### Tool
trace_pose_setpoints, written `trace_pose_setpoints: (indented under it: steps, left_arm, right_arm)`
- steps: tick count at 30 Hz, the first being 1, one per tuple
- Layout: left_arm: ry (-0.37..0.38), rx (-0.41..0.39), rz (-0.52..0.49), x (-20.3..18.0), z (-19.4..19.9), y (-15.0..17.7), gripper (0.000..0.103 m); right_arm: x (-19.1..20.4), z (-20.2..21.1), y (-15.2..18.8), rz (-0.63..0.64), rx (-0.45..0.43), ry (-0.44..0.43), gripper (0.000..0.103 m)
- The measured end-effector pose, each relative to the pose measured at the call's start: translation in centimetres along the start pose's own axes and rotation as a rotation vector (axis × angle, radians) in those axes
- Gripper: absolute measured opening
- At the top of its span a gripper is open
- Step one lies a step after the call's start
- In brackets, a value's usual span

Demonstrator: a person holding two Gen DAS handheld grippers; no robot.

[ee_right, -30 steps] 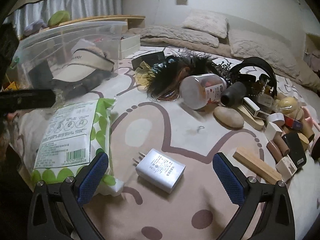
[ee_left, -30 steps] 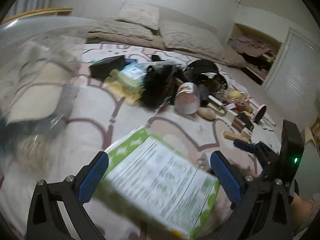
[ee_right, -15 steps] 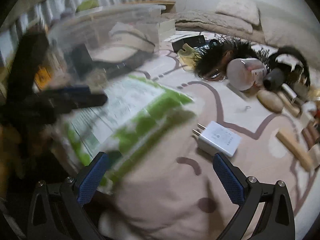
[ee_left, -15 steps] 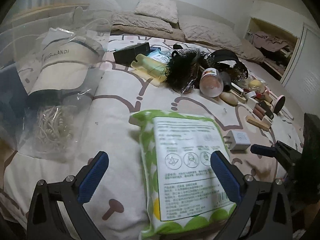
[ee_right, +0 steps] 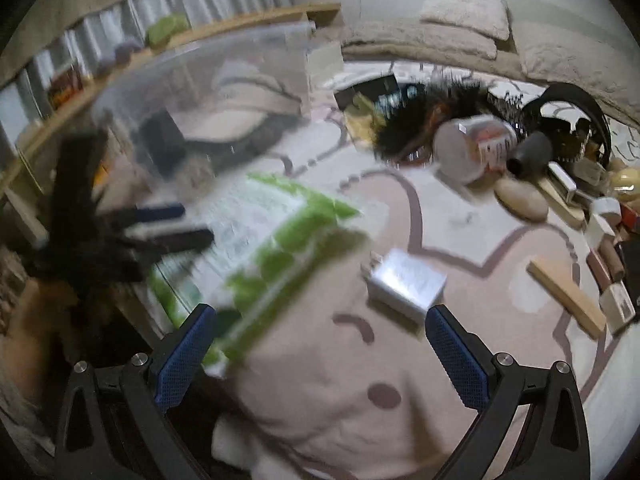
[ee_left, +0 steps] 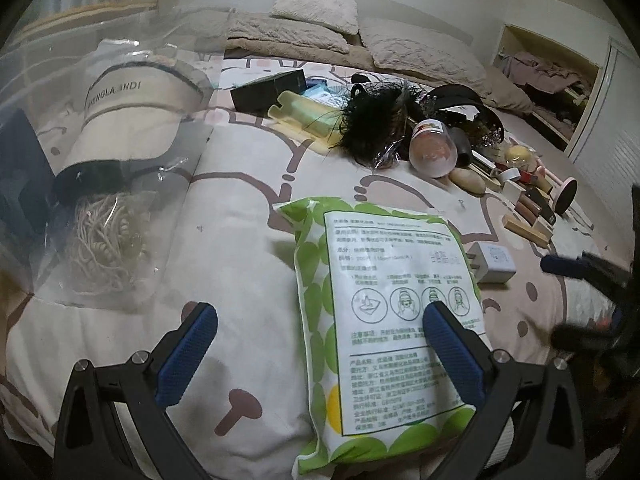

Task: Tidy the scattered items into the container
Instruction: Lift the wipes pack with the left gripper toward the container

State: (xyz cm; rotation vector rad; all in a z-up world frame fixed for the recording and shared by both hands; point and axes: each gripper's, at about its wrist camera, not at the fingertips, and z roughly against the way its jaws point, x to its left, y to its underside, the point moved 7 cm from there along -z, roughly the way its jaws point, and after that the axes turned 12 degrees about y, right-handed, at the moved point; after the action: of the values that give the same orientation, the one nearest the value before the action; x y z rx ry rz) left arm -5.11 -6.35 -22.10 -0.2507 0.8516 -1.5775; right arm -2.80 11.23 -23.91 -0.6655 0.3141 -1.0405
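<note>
Left wrist view: left gripper (ee_left: 318, 334) fingers spread wide, holding nothing; right finger over the flat green-and-white printed plastic packet (ee_left: 384, 280), which lies on the pink-patterned bed cover (ee_left: 240, 216). Clear plastic storage box (ee_left: 100, 152) at left w/ a cream cap inside. Small white plug charger (ee_left: 494, 262) just right of packet.

Right wrist view (blurred): right gripper (ee_right: 320, 344) fingers also wide open, empty. Packet (ee_right: 276, 240) left of charger (ee_right: 406, 284), box (ee_right: 208, 80) behind
</note>
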Motion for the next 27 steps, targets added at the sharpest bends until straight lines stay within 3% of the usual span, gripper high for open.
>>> trace_pose_setpoints:
  steps: [4, 9, 15, 19, 24, 27]
  left_arm:
    - [-0.007, -0.011, -0.003, -0.1, 0.3, -0.2, 0.103]
    - [-0.046, -0.021, -0.026, 0.0, 0.5, -0.4, 0.103]
    - [-0.087, -0.038, -0.029, 0.7, 1.2, -0.7, 0.103]
    - [-0.068, -0.049, 0.016, 1.5, 1.6, -0.8, 0.103]
    - [-0.051, -0.032, 0.062, 2.3, 1.5, -0.4, 0.103]
    - [-0.060, -0.022, 0.062, 2.5, 1.3, -0.2, 0.103]
  right_arm:
    - [1.5, -1.7, 1.3, 0.030, 0.041, 0.024, 0.103]
    - [4.0, -2.9, 1.3, 0.035, 0.042, -0.023, 0.103]
    - [6.8, -4.1, -0.4, 0.052, -0.027, -0.030, 0.103]
    - [7.8, -4.9, -1.6, 0.050, -0.065, -0.039, 0.103]
    - [7.3, -5.3, -1.5, 0.026, -0.060, -0.052, 0.103]
    - [5.1, -4.5, -1.1, -0.068, -0.059, -0.087, 0.103]
